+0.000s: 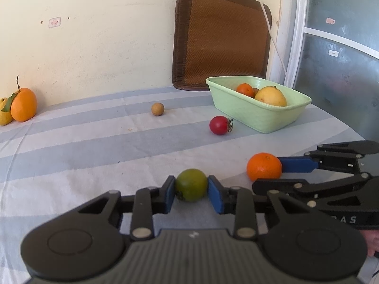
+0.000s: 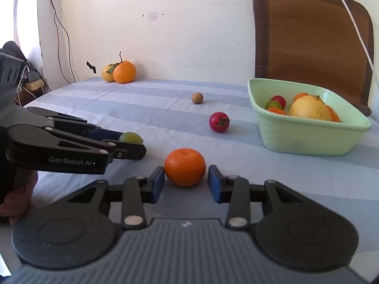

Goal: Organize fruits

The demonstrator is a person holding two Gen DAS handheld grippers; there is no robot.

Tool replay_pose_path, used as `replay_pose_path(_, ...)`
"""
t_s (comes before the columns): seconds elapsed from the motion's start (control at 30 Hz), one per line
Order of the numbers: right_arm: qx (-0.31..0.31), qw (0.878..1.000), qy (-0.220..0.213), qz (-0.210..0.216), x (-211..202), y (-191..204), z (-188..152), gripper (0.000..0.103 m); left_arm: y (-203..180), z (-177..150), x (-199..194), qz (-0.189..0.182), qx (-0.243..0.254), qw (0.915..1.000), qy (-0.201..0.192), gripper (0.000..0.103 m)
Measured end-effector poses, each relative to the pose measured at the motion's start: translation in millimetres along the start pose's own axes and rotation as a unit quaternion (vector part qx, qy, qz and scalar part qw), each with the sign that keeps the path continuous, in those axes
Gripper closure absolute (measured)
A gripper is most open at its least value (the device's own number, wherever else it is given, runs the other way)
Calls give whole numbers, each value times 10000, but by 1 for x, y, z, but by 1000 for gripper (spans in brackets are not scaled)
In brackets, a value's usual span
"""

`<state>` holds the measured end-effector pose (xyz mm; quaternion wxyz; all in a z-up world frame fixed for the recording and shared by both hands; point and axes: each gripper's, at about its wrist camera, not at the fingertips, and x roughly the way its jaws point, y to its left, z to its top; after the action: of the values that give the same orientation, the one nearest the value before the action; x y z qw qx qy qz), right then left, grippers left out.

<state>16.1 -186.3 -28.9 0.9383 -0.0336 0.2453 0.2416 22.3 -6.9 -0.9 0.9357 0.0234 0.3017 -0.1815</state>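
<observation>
My left gripper (image 1: 191,190) is shut on a small green fruit (image 1: 191,184) resting on the striped cloth; the fruit also shows in the right wrist view (image 2: 130,137). My right gripper (image 2: 186,181) is open around an orange mandarin (image 2: 185,166), with a small gap at each blue pad; the mandarin also shows in the left wrist view (image 1: 264,166). A light green basket (image 2: 305,139) at the right holds a yellow fruit (image 2: 309,108) and several small fruits. A red tomato (image 2: 219,122) and a small brown fruit (image 2: 197,98) lie loose on the cloth.
A big orange with a leaf (image 2: 124,71) and a yellow fruit (image 2: 107,73) sit at the far wall. A brown woven cushion (image 2: 312,37) leans on the wall behind the basket. A white cable (image 2: 353,21) hangs over it. The table edge drops off at the left.
</observation>
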Motion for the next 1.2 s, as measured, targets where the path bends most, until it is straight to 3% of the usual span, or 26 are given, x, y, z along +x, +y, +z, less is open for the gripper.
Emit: replay_pose_path(1.2,280,9994,-160,-123,-6,-7,0,65,7,0,-1,-135,-35,9999,-32,74)
